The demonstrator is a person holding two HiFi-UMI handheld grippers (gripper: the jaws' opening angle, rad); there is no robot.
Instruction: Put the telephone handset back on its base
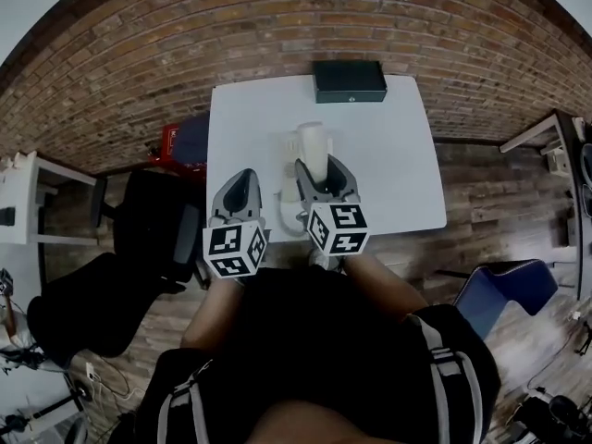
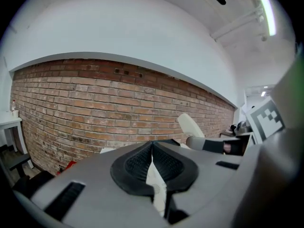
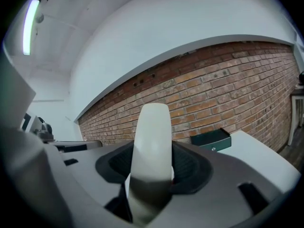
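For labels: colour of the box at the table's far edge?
Dark green box; clearest in the right gripper view.

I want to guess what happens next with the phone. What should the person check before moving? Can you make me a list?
1. Handset held firmly: ok. The right gripper has its jaws shut on it from both sides.
2. Left gripper free to help: ok. Its jaws are together and hold nothing.
3. Base found: cannot tell. A white shape on the table between the grippers may be it, but it is mostly hidden.
4. Handset lined up over the base: cannot tell.
5. Black box out of the way: ok. It sits at the table's far edge, apart from both grippers.
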